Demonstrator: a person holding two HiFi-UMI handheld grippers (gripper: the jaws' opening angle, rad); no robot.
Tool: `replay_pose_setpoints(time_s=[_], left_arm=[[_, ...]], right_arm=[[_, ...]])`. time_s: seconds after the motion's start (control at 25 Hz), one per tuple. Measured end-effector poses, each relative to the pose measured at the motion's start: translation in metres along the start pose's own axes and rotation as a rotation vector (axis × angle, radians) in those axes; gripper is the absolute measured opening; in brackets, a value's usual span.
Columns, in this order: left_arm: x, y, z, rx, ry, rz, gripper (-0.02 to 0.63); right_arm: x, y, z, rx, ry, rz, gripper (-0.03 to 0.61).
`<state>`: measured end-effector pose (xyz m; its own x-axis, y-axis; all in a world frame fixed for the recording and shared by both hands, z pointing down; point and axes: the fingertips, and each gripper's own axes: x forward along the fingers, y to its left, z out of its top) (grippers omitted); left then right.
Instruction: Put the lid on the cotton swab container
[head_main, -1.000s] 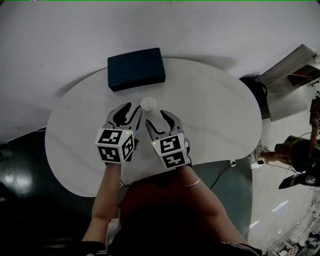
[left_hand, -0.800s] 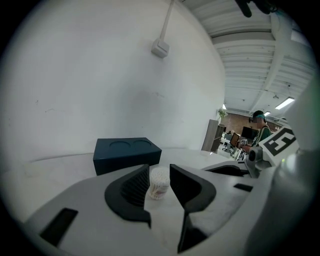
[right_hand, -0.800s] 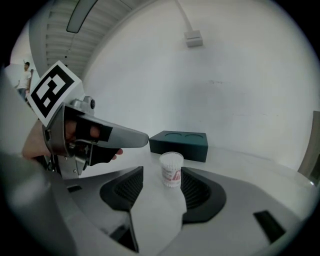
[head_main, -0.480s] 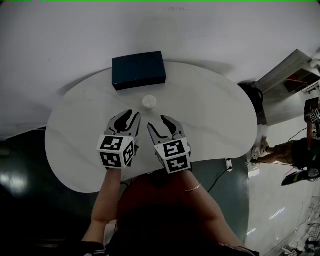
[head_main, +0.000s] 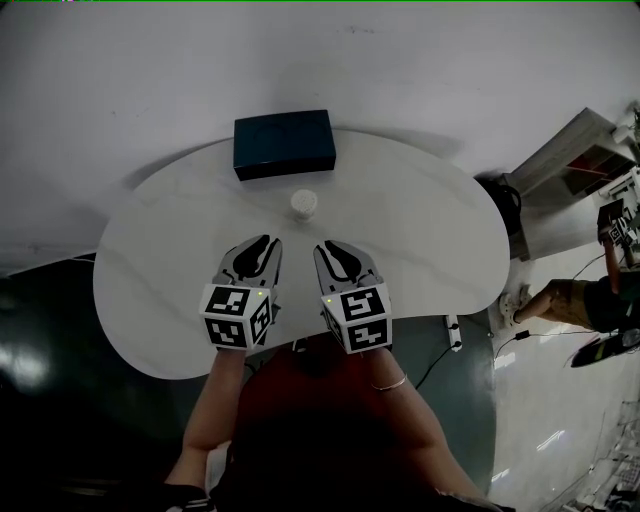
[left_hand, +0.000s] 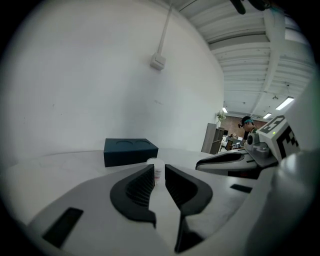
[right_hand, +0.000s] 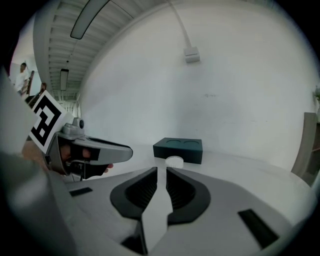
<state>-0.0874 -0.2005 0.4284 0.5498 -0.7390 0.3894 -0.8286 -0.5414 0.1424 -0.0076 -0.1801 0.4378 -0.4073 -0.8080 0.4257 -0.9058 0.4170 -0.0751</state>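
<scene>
The cotton swab container (head_main: 304, 204) is a small round tub with a flat white top. It stands upright in the middle of the white table (head_main: 430, 240), in front of a dark blue box (head_main: 284, 143). My left gripper (head_main: 262, 244) and right gripper (head_main: 336, 249) hover side by side near the table's front edge, both well short of the container. Their jaws are closing to a narrow gap, with nothing between them. In the left gripper view the container (left_hand: 156, 168) shows far off beyond the left gripper (left_hand: 159, 171). The right gripper view has its white top (right_hand: 174, 161) past the right gripper (right_hand: 161, 173).
The dark blue box (left_hand: 130, 151) has two round recesses in its top (right_hand: 178, 148). A white wall rises behind the table. At the right, on the floor, lie a power strip (head_main: 455, 331) with cables, and a person (head_main: 570, 300) is partly in view.
Both grippers have drawn back from the container toward the table's front edge. Their jaws have narrowed from wide open to a slim gap.
</scene>
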Motion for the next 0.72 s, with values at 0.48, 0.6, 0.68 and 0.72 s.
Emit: replay_pose_setpoints(time_s=[0.48,0.6,0.68,0.72], left_arm=[[-0.033,-0.011,-0.01,0.057,-0.011,0.007,0.061],[-0.041,-0.013,-0.011,0.064,-0.023,0.005,0.057],[-0.046,-0.013,-0.011,0.069,-0.03,0.011,0.054],[-0.049,-0.014,-0.01,0.07,-0.033,0.014,0.051]], right_arm=[[-0.041,-0.003,0.001,0.037,-0.046,-0.064,0.026],[-0.051,-0.002,-0.001,0.04,-0.062,-0.084,0.018],[-0.056,0.001,0.0,0.048,-0.082,-0.085,0.015],[-0.059,0.003,0.002,0.049,-0.095,-0.081,0.015]])
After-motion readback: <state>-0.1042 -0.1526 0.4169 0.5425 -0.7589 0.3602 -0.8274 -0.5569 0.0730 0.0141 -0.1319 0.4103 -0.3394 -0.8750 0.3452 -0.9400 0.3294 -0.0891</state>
